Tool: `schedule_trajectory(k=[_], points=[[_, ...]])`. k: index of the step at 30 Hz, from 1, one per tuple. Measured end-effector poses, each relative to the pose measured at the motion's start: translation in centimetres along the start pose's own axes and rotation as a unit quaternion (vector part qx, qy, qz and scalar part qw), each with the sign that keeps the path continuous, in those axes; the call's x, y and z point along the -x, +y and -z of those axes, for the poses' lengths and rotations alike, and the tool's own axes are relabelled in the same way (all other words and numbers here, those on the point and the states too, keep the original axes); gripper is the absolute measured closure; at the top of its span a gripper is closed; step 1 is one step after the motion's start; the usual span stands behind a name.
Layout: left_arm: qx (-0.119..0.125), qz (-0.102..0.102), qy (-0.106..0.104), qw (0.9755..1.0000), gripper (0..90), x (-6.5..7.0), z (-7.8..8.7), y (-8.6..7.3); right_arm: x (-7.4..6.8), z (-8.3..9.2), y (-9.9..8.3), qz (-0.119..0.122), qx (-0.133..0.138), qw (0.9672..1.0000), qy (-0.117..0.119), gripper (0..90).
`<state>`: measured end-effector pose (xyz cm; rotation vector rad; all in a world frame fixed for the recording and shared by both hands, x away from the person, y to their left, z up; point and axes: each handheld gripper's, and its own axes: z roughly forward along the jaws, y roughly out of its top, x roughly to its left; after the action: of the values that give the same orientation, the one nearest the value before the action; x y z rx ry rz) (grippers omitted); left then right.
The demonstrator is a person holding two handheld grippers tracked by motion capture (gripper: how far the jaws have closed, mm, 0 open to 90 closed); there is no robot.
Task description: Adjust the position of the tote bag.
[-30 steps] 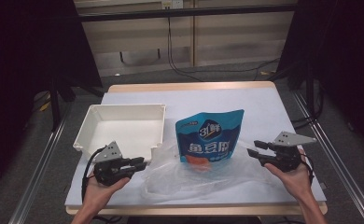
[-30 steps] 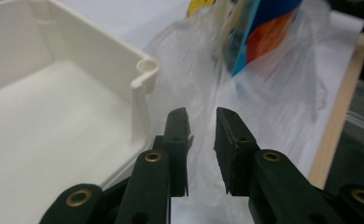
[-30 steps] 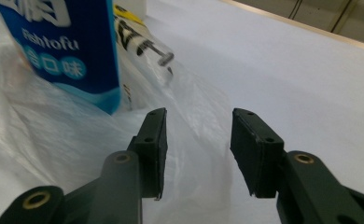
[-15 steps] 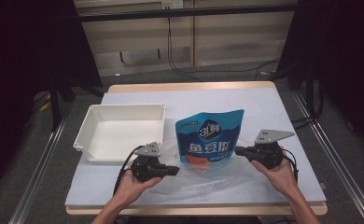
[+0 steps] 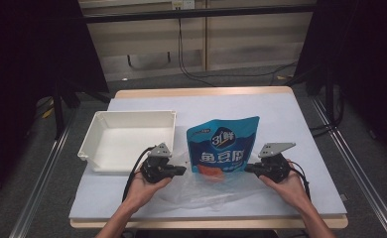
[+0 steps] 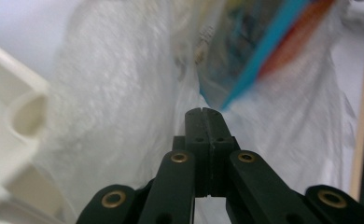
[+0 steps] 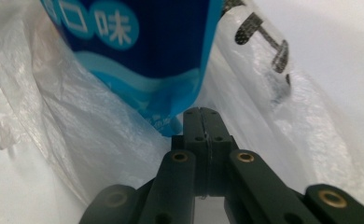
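Left tongs (image 5: 181, 171): jaws closed on the thin plastic bag (image 5: 201, 191) (white tray (image 5: 127, 139) beside). Blue snack pouch (image 5: 223, 148): lying partly in the bag's mouth, mid-tabletop (image 5: 300, 124). Right tongs (image 5: 249, 169): closed, seemingly pinching film. Bagging judged underway; next, edges to be drawn over the pouch.

The stand-up foil snack pouch (image 5: 222, 148) is deep blue with a lighter blue wave band, white lettering and an orange-red patch near its lower edge. The thin crinkled plastic bag (image 5: 201, 186) beneath it is translucent, milky white, with black printed marks visible in the right gripper view. The rectangular plastic tray (image 5: 96, 134) is plain off-white, unpatterned. The flat table cover (image 5: 290, 119) is pale lavender-grey, uniform; the table's edge strip (image 5: 201, 92) is light wood-coloured. The left gripper (image 5: 180, 171) and right gripper (image 5: 249, 169) are matt black with brass-coloured rivets and grey top plates.
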<state>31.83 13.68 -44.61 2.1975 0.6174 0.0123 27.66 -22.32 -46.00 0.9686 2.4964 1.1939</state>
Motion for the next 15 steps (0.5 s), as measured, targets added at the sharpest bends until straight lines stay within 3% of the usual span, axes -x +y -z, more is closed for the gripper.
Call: schedule_trajectory(k=[2,4,6,10,11,12,14,15], points=[[-0.004,-0.003,0.004,1.0,90.0,0.0,-0.2,0.2,-0.1,-0.3,-0.1,0.005,-0.011,0.9999,-0.002,90.0],[0.004,-0.004,-0.018,0.9998,90.0,0.0,-1.2,0.5,-0.1,-0.4,-0.2,0.005,-0.014,0.9999,0.001,90.0],[-0.02,-0.024,-0.014,0.9994,90.0,0.3,-1.9,0.5,0.1,-0.4,-0.3,0.003,-0.014,0.9999,0.001,90.0],[-0.044,-0.037,-0.003,0.9984,90.0,0.7,-3.0,0.0,0.2,-1.0,-0.7,0.002,-0.032,0.9995,0.0,90.0],[-0.055,-0.049,-0.001,0.9972,90.0,0.7,-3.1,-0.1,0.2,-1.1,-0.8,0.005,-0.038,0.9993,-0.003,90.0],[-0.061,-0.045,0.002,0.9971,90.0,1.0,-3.2,-0.3,0.2,-1.2,-0.9,0.009,-0.042,0.999,-0.008,90.0],[-0.087,-0.06,-0.002,0.9944,90.0,0.9,-3.1,-0.7,0.1,-1.3,-1.0,0.013,-0.046,0.9988,-0.012,90.0],[-0.081,-0.051,-0.007,0.9954,90.0,1.0,-3.0,-1.0,0.1,-1.4,-1.1,0.016,-0.047,0.9986,-0.014,90.0]])
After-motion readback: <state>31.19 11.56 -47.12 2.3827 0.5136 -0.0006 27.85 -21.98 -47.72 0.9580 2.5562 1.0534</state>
